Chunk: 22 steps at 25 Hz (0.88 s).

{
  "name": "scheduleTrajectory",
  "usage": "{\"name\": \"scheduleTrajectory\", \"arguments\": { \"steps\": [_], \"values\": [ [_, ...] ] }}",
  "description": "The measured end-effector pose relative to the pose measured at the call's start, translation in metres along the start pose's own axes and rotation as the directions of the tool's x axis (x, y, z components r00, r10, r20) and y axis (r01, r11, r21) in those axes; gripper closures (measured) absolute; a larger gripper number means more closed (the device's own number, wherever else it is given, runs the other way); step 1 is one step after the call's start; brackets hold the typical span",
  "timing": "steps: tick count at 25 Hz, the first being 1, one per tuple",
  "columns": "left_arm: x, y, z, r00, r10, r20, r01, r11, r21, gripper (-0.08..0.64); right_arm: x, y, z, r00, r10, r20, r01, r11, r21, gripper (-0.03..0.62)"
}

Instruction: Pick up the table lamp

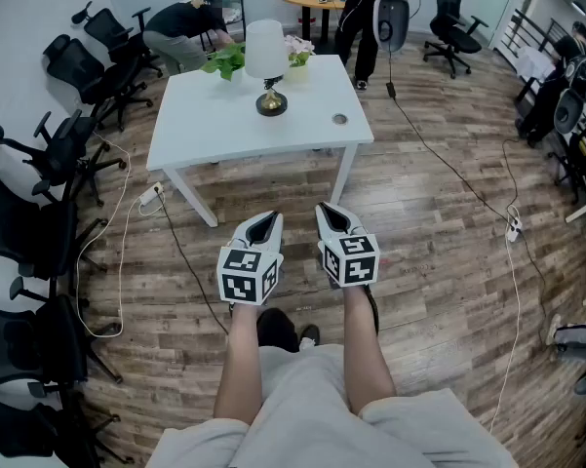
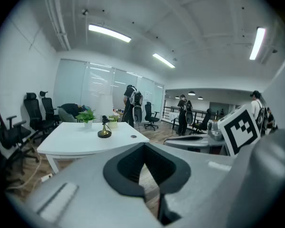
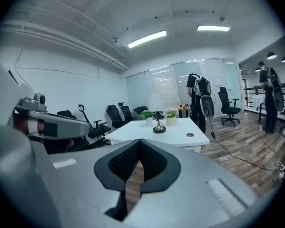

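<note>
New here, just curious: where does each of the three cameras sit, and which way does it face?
Head view: on the person's head, facing steeply down at the white table; forearms, left hand-held gripper and right hand-held gripper show.
Left gripper view: on that gripper, facing the table along its shut jaws.
Right gripper view: likewise, on the right one.
Shared: all show the table lamp.

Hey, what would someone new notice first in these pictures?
The white table stands mid-room, with the table lamp near its far edge beside potted plants. Nearer the camera, the left tongs and right tongs are both shut and empty, above the wooden floor, short of the table.
</note>
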<state>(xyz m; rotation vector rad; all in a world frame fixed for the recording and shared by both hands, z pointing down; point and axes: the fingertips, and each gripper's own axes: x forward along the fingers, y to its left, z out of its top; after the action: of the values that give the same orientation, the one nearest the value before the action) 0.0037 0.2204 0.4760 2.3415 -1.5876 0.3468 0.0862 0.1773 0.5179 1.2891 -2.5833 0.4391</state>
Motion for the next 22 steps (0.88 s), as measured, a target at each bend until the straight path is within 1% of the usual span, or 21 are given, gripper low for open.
{"name": "scheduleTrajectory", "arguments": {
  "steps": [2, 3, 4, 7, 10, 15, 19, 22],
  "values": [
    [0.005, -0.003, -0.001, 0.999, 0.016, -0.032, -0.013, 0.997, 0.081, 0.56, 0.003, -0.006, 0.001, 1.0, 0.001, -0.005, -0.001, 1.0, -0.005, 0.568],
    [0.007, -0.004, 0.0, 0.999, 0.017, -0.039, -0.013, 0.995, 0.102, 0.56, 0.005, -0.009, 0.002, 1.0, 0.002, -0.007, -0.002, 1.0, -0.004, 0.568],
    [0.008, -0.005, 0.002, 0.999, 0.011, -0.037, -0.007, 0.994, 0.105, 0.56, 0.007, -0.012, 0.002, 1.0, 0.003, -0.008, -0.003, 1.0, -0.001, 0.568],
    [0.016, -0.002, 0.006, 1.0, -0.003, -0.029, 0.006, 0.996, 0.094, 0.56, 0.014, -0.022, 0.002, 1.0, -0.004, -0.011, 0.004, 1.0, 0.014, 0.568],
    [0.027, 0.009, 0.01, 1.0, 0.004, -0.027, -0.002, 0.997, 0.071, 0.56, 0.023, -0.029, 0.004, 1.0, -0.005, -0.007, 0.005, 1.0, 0.022, 0.568],
    [0.056, 0.025, 0.021, 0.999, 0.028, -0.02, -0.028, 0.999, 0.015, 0.56, 0.038, -0.042, 0.02, 0.998, 0.05, 0.037, -0.051, 0.998, 0.041, 0.566],
    [0.081, 0.031, 0.034, 1.0, 0.006, -0.016, -0.006, 1.0, -0.001, 0.56, 0.057, -0.054, 0.032, 0.995, 0.083, 0.063, -0.088, 0.993, 0.079, 0.566],
    [0.1, 0.039, 0.045, 1.0, -0.005, -0.01, 0.005, 1.0, -0.008, 0.56, 0.076, -0.062, 0.037, 0.993, 0.102, 0.064, -0.108, 0.989, 0.103, 0.566]
  ]
}}
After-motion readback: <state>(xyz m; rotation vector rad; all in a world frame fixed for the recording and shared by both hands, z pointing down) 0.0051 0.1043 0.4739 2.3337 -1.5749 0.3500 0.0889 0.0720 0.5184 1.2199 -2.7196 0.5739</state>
